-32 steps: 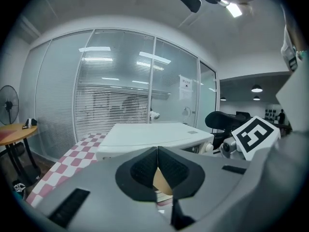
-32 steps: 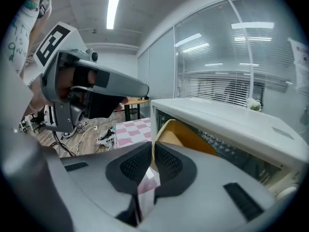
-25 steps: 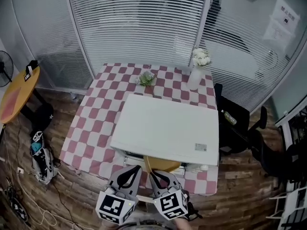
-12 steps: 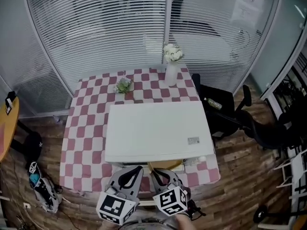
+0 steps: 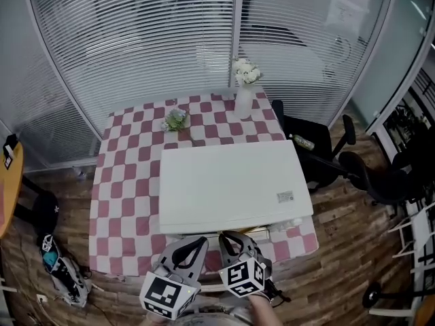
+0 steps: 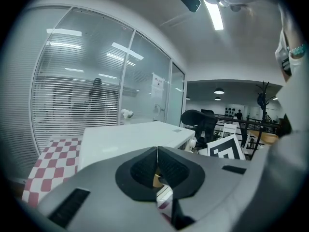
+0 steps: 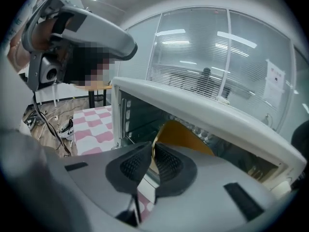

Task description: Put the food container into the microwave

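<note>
Left gripper (image 5: 197,244): low at the microwave's (image 5: 231,182) front edge, tilted up and forwards; its dark ribbed pads are pressed together with nothing clamped.
Right gripper (image 7: 152,148): just beside the left one, aimed into the microwave's open front; its jaws are nearly together, pinched on the thin edge of the food container (image 7: 186,137).
Food container: yellow, smooth and round-edged, at the mouth of the microwave's dark cavity.
Microwave: white, boxy, with a flat matte top.
Tablecloth (image 5: 129,182): red-and-white checks, under the microwave.
Vase (image 5: 242,102): white, with pale flowers, behind the microwave.
</note>
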Tool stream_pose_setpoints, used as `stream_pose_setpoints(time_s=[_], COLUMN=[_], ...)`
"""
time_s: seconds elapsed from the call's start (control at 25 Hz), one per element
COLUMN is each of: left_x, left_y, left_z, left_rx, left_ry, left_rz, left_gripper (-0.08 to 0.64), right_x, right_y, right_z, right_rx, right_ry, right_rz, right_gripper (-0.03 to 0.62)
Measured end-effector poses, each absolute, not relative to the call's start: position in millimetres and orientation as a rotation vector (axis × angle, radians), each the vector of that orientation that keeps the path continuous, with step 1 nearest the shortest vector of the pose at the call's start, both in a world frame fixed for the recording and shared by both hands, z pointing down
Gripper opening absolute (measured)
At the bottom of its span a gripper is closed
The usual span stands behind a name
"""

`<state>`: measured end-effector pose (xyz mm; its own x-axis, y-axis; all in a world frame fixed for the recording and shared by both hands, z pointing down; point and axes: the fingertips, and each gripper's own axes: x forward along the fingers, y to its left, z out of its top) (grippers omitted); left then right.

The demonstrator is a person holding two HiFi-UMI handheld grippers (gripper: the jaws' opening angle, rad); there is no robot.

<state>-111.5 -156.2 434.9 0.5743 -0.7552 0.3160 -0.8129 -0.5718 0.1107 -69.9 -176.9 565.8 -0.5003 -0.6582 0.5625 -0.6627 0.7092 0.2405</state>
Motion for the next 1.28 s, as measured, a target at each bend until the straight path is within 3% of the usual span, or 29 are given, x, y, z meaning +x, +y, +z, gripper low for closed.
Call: stream_pose_setpoints(time_s=[1.28], left_x=[-160], left_y=[-157], left_z=[442], left_rx=[2.494], left_ry=[-1.322], left_rz=[0.297], left_gripper=[0.012], right_x=[-112], right_y=[-216], right_z=[614], right_rx=[1.034], right_ry=[-2.25], right_rz=[0.053], right_gripper=[0.015])
